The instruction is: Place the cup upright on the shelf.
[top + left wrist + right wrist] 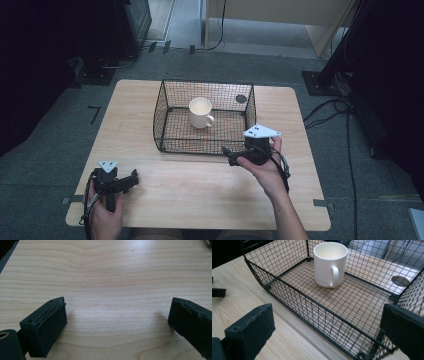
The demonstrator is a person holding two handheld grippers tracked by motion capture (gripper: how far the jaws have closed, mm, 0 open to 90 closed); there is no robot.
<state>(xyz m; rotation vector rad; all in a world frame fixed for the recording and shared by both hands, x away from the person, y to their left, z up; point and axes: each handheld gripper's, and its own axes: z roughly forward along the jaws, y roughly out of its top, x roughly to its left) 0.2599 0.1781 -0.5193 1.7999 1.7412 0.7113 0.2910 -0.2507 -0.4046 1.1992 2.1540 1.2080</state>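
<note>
Down at lower left, the left tool [131, 179] rests wide open over bare desk [200, 190]. Centre frame, a white mug [200, 112] stands upright inside a black wire basket [161, 112]. Right of centre, the right tool [226, 154] gapes wide, empty, just beside the basket's near wall.

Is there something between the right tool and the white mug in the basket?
Yes. The near wall of the black wire basket stands between the right tool and the mug. The basket's top is open.
</note>
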